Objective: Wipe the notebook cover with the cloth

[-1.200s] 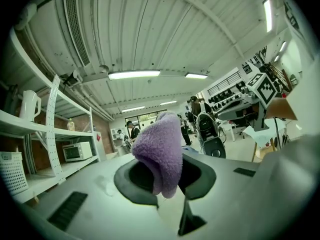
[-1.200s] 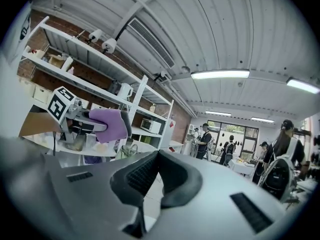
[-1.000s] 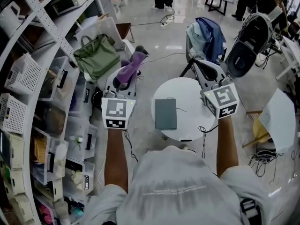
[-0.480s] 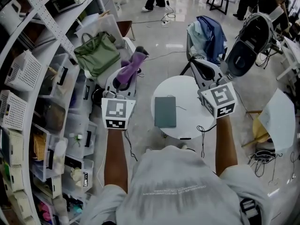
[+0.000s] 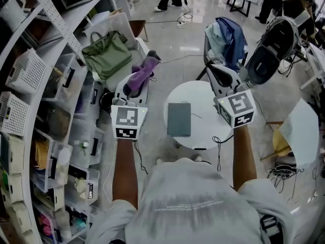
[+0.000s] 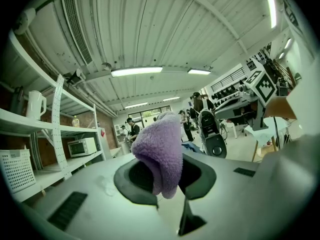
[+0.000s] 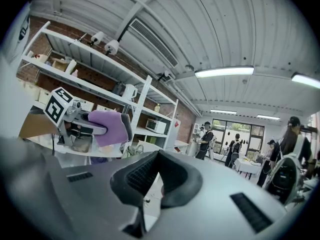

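A grey-green notebook (image 5: 179, 119) lies flat on the small round white table (image 5: 205, 133) in the head view. My left gripper (image 5: 133, 88) hovers left of the table, off its edge, shut on a purple fluffy cloth (image 5: 142, 72). In the left gripper view the cloth (image 6: 159, 151) bulges up from between the dark pads (image 6: 134, 180) and hangs over them. My right gripper (image 5: 219, 78) is held above the table's far right rim. Its pads (image 7: 134, 178) are together with nothing between them. The right gripper view shows the left gripper's cloth (image 7: 107, 126) off to the left.
White shelving with bins and baskets (image 5: 30, 80) runs down the left, with a green bag (image 5: 104, 57) by it. Behind the table stand a chair draped in blue clothes (image 5: 226, 37) and a black round machine (image 5: 269, 55). A thin cable (image 5: 194, 117) lies beside the notebook.
Almost nothing differs. Both grippers hold about the same places, the right one drifting slightly left. The cloth stays in the left gripper and the notebook has not moved.
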Demonstrator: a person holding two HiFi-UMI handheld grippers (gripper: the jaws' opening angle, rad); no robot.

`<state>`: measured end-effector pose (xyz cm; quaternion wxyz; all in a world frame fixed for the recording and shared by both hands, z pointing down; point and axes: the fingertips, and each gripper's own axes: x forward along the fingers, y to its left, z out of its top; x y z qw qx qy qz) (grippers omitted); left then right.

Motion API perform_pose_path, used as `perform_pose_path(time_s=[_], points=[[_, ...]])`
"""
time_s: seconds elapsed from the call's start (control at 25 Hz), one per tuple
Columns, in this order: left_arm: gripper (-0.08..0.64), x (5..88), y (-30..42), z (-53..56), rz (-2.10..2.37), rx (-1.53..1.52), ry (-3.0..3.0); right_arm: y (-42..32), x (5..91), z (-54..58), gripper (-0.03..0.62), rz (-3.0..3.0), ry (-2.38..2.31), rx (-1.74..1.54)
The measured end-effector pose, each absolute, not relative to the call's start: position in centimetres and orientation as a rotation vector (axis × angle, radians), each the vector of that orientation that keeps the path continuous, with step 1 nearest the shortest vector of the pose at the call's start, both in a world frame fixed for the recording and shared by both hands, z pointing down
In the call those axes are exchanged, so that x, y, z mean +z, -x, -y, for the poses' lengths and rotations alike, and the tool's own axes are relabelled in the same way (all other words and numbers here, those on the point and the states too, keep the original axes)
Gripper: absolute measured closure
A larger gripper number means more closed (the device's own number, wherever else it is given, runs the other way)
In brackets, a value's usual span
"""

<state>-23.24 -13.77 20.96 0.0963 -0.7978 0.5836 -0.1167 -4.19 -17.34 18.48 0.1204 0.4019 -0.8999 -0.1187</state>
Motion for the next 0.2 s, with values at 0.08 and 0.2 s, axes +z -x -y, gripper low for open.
perform_pose_path(time_s=[0.08,0.2], points=[[0.488,21.1,23.42,13.64,-1.731,-0.345,2.365,4.34,18.58,17.23,0.591,2.629,-1.173,-0.346],[0.487,21.31,23.58,13.51,-1.733,-0.345,2.365,4.52,18.75,17.18,0.591,2.628,-1.172,-0.345]])
